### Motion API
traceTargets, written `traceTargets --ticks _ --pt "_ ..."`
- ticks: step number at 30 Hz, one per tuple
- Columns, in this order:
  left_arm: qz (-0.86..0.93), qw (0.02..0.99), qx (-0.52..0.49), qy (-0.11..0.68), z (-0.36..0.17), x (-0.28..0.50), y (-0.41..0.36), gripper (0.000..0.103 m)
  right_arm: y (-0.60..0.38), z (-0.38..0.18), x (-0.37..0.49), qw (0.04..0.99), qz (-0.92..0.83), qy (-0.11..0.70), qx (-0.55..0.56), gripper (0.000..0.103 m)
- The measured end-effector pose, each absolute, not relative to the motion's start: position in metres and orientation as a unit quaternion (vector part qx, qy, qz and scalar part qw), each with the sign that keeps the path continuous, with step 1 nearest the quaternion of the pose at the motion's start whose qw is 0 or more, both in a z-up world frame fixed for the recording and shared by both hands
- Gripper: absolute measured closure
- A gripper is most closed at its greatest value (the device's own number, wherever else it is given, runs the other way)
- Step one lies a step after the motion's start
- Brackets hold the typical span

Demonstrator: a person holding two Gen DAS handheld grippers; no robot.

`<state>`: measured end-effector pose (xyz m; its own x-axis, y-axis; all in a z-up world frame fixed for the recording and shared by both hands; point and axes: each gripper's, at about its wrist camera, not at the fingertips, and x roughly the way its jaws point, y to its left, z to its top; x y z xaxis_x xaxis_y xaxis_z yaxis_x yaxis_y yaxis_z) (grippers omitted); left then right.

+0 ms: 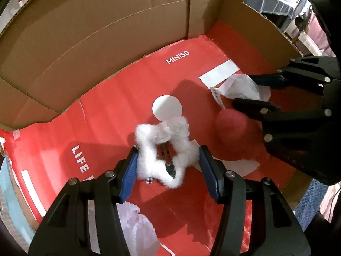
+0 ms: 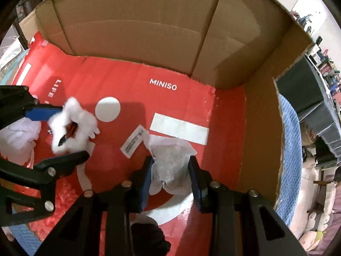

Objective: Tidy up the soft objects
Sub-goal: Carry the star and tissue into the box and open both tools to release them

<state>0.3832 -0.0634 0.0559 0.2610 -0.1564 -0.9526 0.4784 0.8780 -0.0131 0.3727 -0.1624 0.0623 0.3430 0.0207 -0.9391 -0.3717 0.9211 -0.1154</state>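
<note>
My left gripper (image 1: 169,151) is shut on a white fluffy star-shaped piece (image 1: 153,132) with a dark clip in its middle, held just above the red floor of a cardboard box (image 1: 106,32). My right gripper (image 2: 171,160) is shut on a crumpled white cloth (image 2: 170,147) with a printed tag (image 2: 134,140), also low inside the box. In the left wrist view the right gripper (image 1: 243,89) and its cloth (image 1: 238,81) are at the right. The right wrist view shows the left gripper (image 2: 72,131) and fluffy piece (image 2: 85,119) at the left.
A red fuzzy ball (image 1: 232,134) lies on the box floor between the grippers. White fluffy material (image 1: 138,228) lies below the left gripper. A dark soft item (image 2: 149,236) lies under the right gripper. Brown box walls (image 2: 138,21) rise behind and to the right.
</note>
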Motion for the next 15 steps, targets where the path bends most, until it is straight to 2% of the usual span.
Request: traceTargets --ticks 15 --pt "-0.203 0.784 0.145 0.568 0.054 0.383 -0.07 0.05 -0.17 0.059 0.383 0.804 0.125 0.56 -0.159 0.066"
